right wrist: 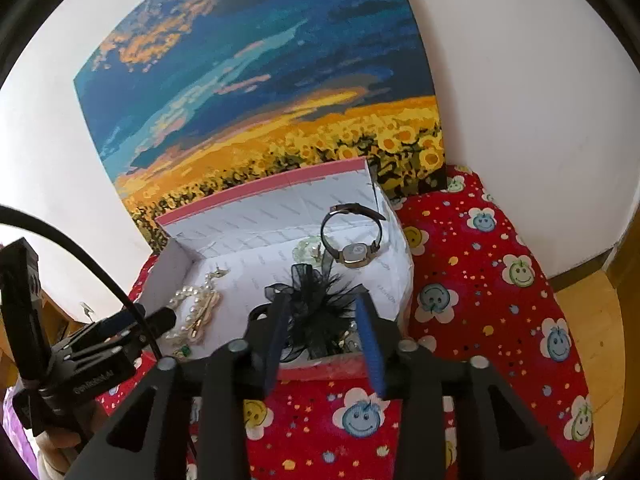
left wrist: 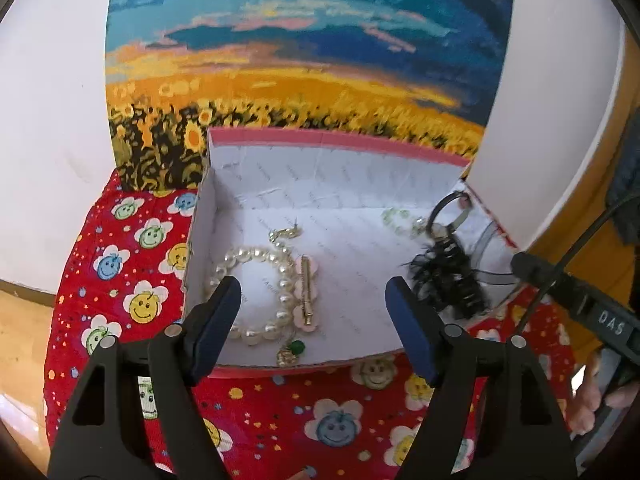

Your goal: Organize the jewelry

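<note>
Jewelry sits inside the open box. Nearest its front wall, the left gripper hangs spread and empty over the pearl bracelet and gold clip. The right gripper, also spread, brackets the black feather hairpiece at the box's right front without clearly pinching it. Farther back stands the watch beside a pale bead bracelet. Feathers could snag neighbouring chains, dragging pieces out together.
</note>
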The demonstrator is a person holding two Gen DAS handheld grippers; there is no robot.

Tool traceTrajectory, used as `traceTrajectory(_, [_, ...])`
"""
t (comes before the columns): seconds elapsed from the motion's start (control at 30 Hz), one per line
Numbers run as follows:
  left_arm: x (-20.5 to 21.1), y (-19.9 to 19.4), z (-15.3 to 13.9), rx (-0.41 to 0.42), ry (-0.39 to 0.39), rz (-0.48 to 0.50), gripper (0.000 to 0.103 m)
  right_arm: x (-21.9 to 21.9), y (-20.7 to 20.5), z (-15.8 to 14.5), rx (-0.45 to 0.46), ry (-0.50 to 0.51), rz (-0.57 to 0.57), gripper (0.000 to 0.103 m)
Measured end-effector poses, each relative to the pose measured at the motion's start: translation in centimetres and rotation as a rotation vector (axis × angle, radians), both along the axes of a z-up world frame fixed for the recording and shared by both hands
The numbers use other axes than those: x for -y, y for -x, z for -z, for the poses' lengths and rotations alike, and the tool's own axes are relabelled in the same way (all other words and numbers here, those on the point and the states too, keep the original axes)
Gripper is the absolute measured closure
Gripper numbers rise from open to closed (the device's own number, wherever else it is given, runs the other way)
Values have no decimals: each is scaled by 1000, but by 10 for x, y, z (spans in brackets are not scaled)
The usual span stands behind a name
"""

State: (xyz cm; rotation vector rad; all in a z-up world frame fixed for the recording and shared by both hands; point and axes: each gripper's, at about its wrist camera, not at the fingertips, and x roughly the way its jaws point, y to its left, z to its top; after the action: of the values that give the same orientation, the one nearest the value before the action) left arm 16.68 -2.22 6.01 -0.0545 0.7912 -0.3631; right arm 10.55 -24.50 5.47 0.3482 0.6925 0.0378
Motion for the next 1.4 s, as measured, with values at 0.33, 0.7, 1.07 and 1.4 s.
traceTrajectory(0.33, [-13, 37, -23, 5, -19, -35, 30, -17, 36, -20, 44, -48, -73, 44])
traceTrajectory(0.7, [-23, 84, -2, -29, -47, -77, 30, -44, 77, -3, 13, -1, -108, 30])
traceTrajectory(1.07, [-13, 92, 34, -81, -103, -135, 26, -55, 85, 41, -52, 118, -37, 21])
traceTrajectory(1.4, [0, 95, 49, -55, -172, -160, 26, -49, 79, 58, -124, 116, 11, 20])
